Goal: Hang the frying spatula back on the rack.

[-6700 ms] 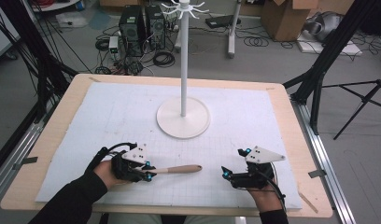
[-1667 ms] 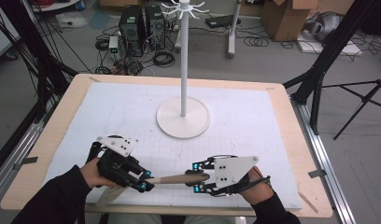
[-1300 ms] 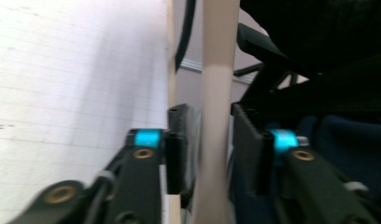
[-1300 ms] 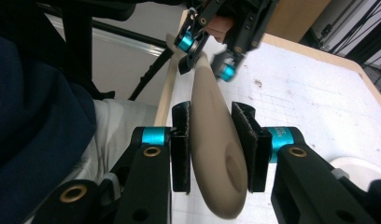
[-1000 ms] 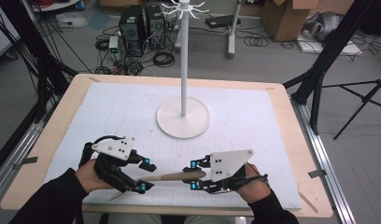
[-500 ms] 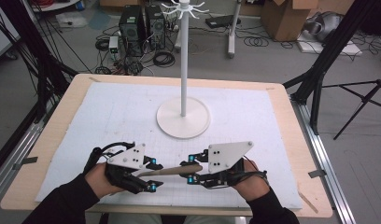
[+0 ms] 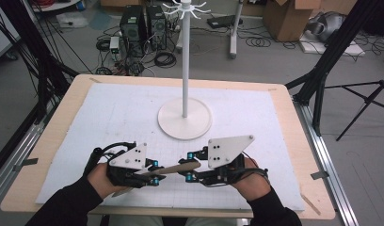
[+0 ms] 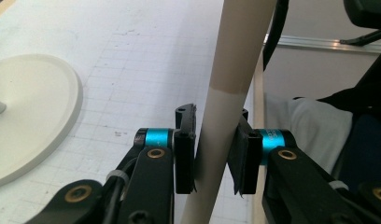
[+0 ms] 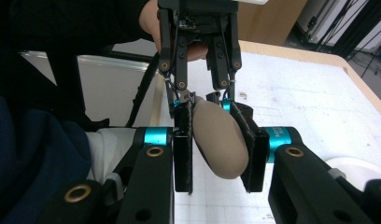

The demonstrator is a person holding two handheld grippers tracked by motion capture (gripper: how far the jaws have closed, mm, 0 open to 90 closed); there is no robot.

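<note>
Seen from the high view, a person at a wooden desk [image 7: 63,122] holds a wooden stick [image 7: 173,167] between two grippers near the front edge, above a white gridded mat [image 7: 110,117]; the left gripper [image 7: 150,178] takes one part of the stick, the right gripper [image 7: 189,170] the rounded end, and a white stand [image 7: 184,117] rises behind them (its hooked top near the frame's upper edge). In the left gripper view, the fingers [image 8: 185,154] are closed on the pale shaft, the stand's round base at far left. In the right gripper view, the fingers [image 9: 182,154] clamp the stick's blunt tip, with the left gripper facing it just beyond.
</note>
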